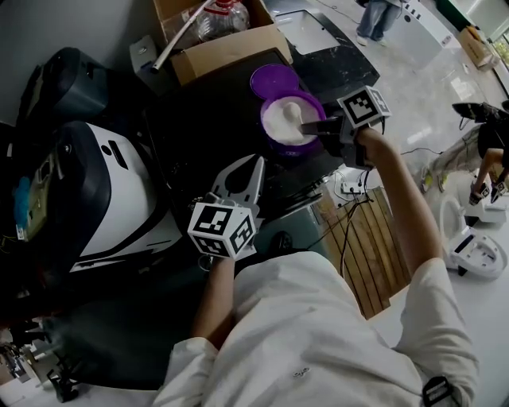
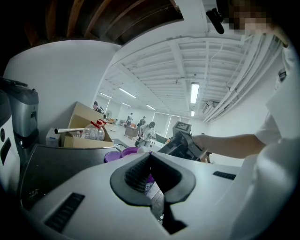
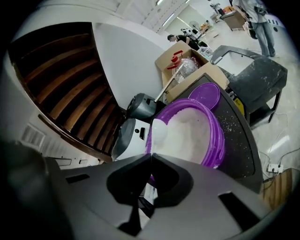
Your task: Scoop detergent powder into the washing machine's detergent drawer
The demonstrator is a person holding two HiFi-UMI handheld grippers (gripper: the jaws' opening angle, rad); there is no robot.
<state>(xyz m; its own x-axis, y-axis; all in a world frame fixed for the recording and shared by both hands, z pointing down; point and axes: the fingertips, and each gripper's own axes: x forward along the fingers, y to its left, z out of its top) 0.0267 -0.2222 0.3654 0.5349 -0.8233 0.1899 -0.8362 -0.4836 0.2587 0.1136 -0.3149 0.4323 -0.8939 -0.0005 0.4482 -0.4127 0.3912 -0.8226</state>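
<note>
A purple tub (image 1: 270, 131) of white detergent powder (image 1: 282, 123) stands on the dark worktop, with its purple lid (image 1: 274, 79) lying just behind it. My right gripper (image 1: 306, 125) reaches in from the right, shut on a white scoop (image 1: 294, 111) that rests in the powder. In the right gripper view the scoop (image 3: 158, 131) pokes out past the right gripper (image 3: 151, 155) into the powder (image 3: 187, 133). My left gripper (image 1: 258, 163) is shut and empty, held near the worktop's front edge in front of the tub. The washing machine (image 1: 95, 191) is on the left; I cannot make out its drawer.
A cardboard box (image 1: 227, 48) holding a plastic bottle (image 1: 223, 17) stands behind the lid. Wooden slats (image 1: 370, 246) and cables lie on the floor to the right, with white devices (image 1: 477, 246) farther right. A person stands at the far back.
</note>
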